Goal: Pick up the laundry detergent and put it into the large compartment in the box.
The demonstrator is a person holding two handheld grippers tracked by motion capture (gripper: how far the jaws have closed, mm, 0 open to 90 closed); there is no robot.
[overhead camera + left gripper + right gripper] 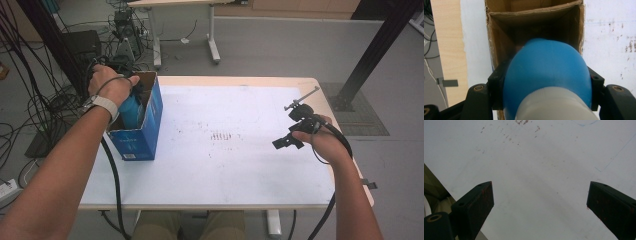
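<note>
Hand-held gripper clamps blue bottle w/ box label illegible.

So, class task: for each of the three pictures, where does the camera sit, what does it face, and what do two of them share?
High view: above the person's side, looking forward and down on the table; both forearms and the right tongs show.
Left gripper view: on the left tongs, facing into the open cardboard box; jaws clamp a blue bottle.
Right gripper view: on the right tongs, jaws apart, facing bare tabletop.
Shared: box and bottle appear in high and left gripper views.
</note>
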